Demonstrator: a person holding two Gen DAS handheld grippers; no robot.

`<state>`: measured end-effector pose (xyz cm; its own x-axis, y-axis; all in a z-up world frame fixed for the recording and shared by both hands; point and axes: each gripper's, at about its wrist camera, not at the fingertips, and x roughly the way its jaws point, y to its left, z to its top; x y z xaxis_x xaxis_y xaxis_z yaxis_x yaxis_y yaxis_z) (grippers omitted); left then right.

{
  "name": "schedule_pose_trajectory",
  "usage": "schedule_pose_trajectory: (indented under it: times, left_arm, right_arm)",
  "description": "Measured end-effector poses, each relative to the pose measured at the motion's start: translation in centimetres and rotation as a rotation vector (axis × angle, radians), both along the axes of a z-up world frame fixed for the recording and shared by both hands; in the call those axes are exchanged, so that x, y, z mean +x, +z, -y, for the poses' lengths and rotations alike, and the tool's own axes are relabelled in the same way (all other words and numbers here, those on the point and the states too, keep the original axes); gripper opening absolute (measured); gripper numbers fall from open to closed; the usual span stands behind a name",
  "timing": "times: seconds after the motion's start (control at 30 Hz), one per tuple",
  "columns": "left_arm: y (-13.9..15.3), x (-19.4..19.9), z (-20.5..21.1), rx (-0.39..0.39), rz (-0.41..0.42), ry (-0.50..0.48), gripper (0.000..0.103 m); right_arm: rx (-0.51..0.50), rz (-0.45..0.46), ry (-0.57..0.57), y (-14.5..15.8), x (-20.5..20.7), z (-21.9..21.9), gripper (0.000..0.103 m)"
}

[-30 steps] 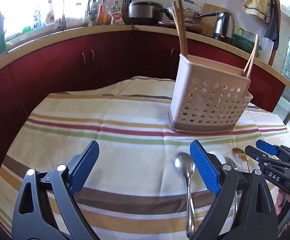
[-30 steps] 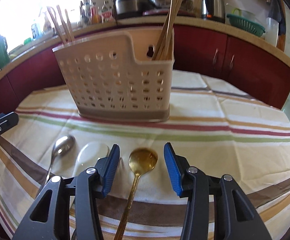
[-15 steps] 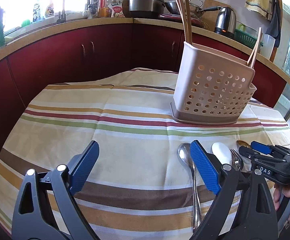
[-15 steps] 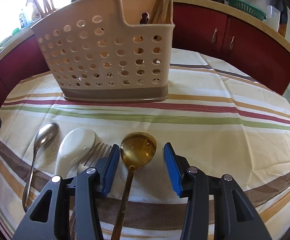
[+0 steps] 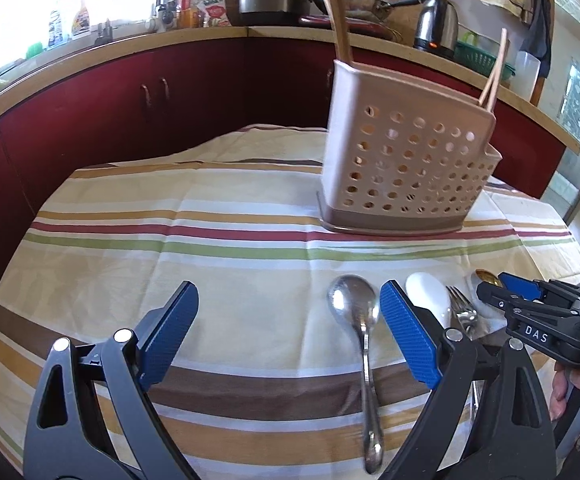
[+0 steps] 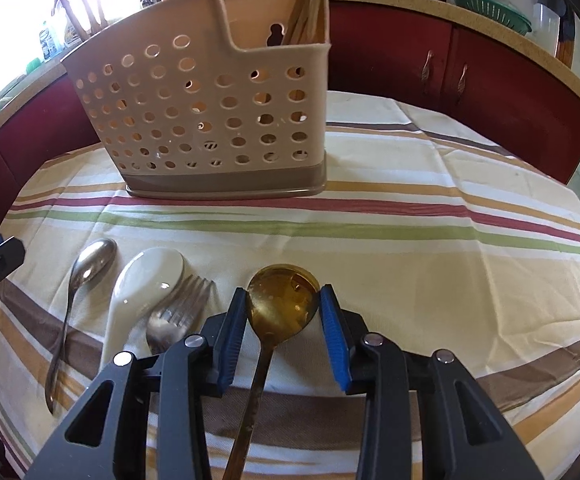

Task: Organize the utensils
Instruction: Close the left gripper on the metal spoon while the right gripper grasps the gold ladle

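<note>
A beige perforated utensil caddy (image 6: 213,120) with a darker brown base stands upright in the upper middle of the right wrist view, on the striped cloth covering the bench (image 6: 430,240). Wooden chopsticks (image 6: 304,4) lean out of its taller right-hand compartment, and a second bunch of chopsticks (image 6: 87,8) sticks up at its far left end; what lies lower inside cannot be made out through the holes.

Below the caddy four utensils lie side by side on the cloth, bowls and tines toward it: a steel spoon (image 6: 83,272) at lower left, a white ceramic soup spoon (image 6: 141,292) just beside it, a steel fork (image 6: 177,312) partly overlapping the soup spoon, and a dull gold spoon (image 6: 281,296) at centre.

The right tongs (image 6: 283,300) straddle the gold spoon's bowl, blue pads near its two edges, but whether they press on it cannot be told.

In the left wrist view the left tongs (image 5: 290,324) are spread wide and hold nothing; the steel spoon (image 5: 356,308) lies just inside their right-hand pad.
</note>
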<state>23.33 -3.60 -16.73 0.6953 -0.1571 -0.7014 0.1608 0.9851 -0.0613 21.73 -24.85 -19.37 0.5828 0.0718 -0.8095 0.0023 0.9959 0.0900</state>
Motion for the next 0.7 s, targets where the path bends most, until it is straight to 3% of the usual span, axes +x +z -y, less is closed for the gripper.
schedule_pose_trajectory:
  times: [0.1,0.27,0.7]
  left_arm:
    - [-0.5,0.3,1.1,0.013,-0.013,-0.018,0.090]
    - [-1.9,1.4,2.9,0.032,-0.069,-0.047,0.077]
    - [-4.5,3.1,5.0,0.067,-0.154,-0.068,0.063]
  right_arm:
    - [-0.003,0.000,0.009,0.1,-0.4,0.8,0.037]
    - [-0.001,0.001,0.016,0.2,-1.0,2.0,0.037]
    - [0.037,0.005,0.029,0.2,-0.9,3.7,0.037]
